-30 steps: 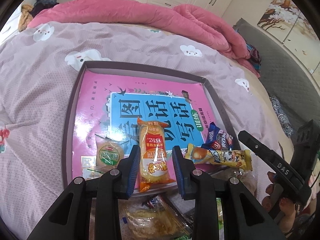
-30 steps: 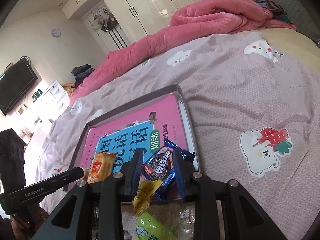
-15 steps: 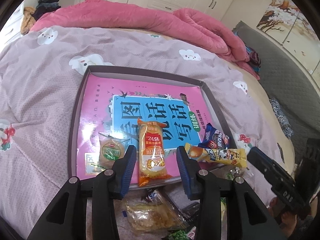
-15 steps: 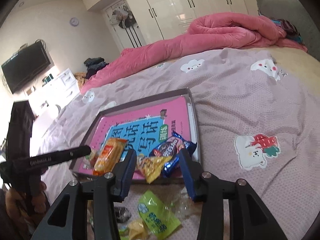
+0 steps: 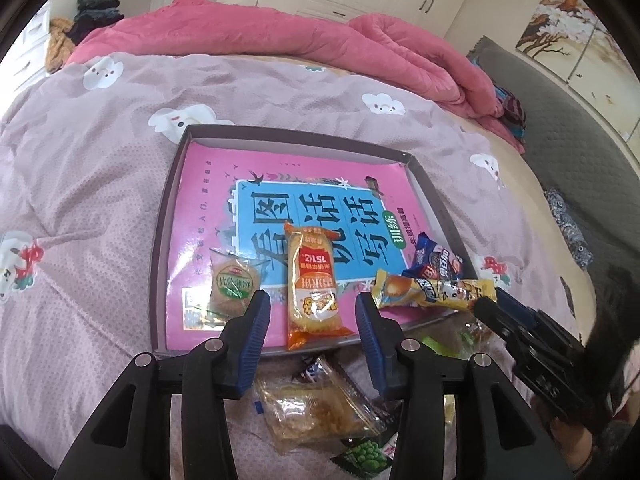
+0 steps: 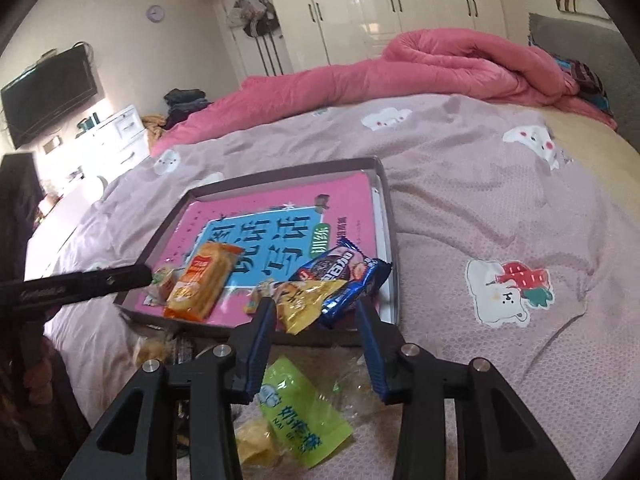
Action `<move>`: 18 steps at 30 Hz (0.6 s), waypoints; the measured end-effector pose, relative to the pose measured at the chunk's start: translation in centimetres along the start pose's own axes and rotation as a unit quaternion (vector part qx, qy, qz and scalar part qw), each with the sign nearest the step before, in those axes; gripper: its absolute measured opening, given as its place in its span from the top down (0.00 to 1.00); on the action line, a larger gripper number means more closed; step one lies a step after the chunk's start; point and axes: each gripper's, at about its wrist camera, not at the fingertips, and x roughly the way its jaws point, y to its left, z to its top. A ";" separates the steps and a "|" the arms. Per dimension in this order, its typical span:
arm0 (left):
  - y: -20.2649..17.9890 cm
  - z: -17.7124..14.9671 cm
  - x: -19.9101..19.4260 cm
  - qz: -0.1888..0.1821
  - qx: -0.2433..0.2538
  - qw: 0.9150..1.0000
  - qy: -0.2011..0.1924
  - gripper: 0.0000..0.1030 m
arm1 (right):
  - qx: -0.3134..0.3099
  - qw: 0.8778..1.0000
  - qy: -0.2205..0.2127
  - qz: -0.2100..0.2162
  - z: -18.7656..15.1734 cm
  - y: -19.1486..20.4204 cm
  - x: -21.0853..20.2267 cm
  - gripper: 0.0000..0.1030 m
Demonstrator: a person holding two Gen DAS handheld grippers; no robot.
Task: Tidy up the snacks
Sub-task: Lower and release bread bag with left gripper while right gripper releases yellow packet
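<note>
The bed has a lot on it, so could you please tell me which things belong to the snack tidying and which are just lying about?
Belonging to the job:
- tray
- orange cracker pack
- round green biscuit
- yellow snack bar
- blue cookie pack
- green candy bag
- clear pastry pack

Just lying about:
- pink blanket
- clothes pile
- television
- wall clock

Soft daylight, fisheye warping, dark corners
</note>
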 end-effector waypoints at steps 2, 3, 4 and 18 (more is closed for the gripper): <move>-0.1 -0.2 -0.2 -0.002 0.002 1.000 0.000 0.56 | 0.001 1.000 0.008 -0.007 0.0 -0.2 0.7 0.59; -0.2 -0.2 -0.2 -0.002 0.003 1.000 0.000 0.56 | 0.002 1.000 0.011 -0.008 0.0 -0.3 0.9 0.59; -0.2 -0.2 -0.3 -0.004 0.004 1.000 0.001 0.56 | 0.001 1.000 0.013 -0.009 0.1 -0.3 1.2 0.59; -0.5 -0.5 -0.8 0.002 0.011 1.000 0.001 0.41 | -0.024 0.998 0.032 -0.045 0.5 0.6 3.5 0.59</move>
